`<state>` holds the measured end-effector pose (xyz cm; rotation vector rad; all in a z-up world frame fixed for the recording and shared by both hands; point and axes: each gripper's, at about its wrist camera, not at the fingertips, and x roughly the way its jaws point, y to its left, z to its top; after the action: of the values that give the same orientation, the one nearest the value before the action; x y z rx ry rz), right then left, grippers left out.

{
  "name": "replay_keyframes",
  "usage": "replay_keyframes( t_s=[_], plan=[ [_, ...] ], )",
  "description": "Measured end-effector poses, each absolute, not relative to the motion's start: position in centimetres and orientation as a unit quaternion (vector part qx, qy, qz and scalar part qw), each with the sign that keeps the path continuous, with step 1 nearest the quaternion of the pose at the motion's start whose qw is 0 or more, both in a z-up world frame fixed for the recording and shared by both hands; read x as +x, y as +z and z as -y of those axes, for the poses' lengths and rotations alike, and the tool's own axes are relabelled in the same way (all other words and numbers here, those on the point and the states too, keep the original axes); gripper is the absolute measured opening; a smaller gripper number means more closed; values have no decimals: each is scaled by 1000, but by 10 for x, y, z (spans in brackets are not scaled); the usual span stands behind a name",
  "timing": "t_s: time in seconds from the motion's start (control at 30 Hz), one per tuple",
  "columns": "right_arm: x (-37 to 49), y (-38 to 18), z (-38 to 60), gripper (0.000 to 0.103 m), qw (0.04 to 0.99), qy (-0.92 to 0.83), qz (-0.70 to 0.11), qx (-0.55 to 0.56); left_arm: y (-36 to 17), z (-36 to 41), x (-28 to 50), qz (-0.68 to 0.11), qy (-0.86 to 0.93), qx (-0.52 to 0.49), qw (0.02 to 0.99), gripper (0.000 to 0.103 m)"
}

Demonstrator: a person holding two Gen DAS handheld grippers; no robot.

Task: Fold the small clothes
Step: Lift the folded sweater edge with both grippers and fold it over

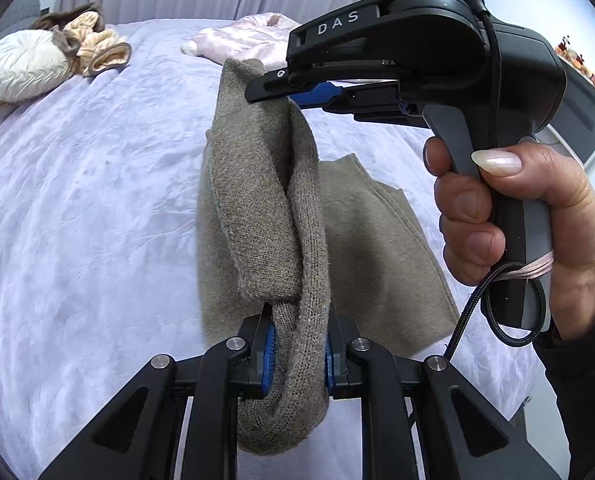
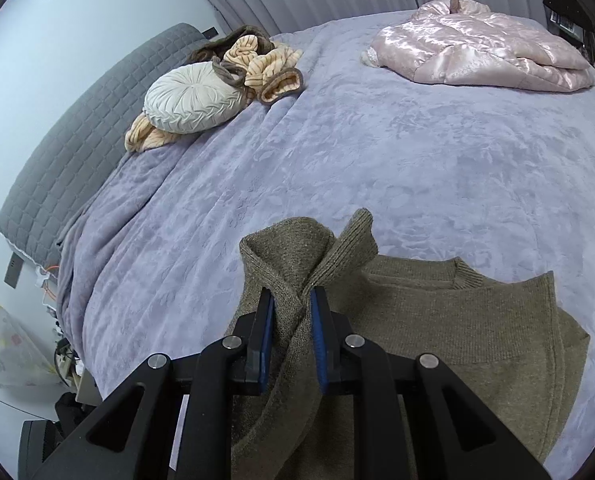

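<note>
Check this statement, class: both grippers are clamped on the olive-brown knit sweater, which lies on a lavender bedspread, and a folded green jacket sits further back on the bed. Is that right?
One detail is wrong: the jacket is shiny pink, not green, as the right wrist view shows. Otherwise correct: left gripper and right gripper both clamp the sweater on the lavender bedspread.

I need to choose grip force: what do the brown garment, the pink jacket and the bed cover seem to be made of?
Brown garment: knitted, probably wool or acrylic; matte, fuzzy, with ribbed edges.
Pink jacket: shiny satin-like padded fabric with bright highlights, probably synthetic.
Bed cover: soft lilac plush or fleece with an embossed pattern and slight sheen.
</note>
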<state>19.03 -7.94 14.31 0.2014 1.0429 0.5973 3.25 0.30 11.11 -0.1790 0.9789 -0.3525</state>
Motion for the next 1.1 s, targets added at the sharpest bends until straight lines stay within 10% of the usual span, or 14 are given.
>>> replay_keyframes(
  t_s=[1.1],
  plan=[
    [188,106,277,19,815,330,-431,204,84,158,71,-510,-106,92,849,20]
  ],
)
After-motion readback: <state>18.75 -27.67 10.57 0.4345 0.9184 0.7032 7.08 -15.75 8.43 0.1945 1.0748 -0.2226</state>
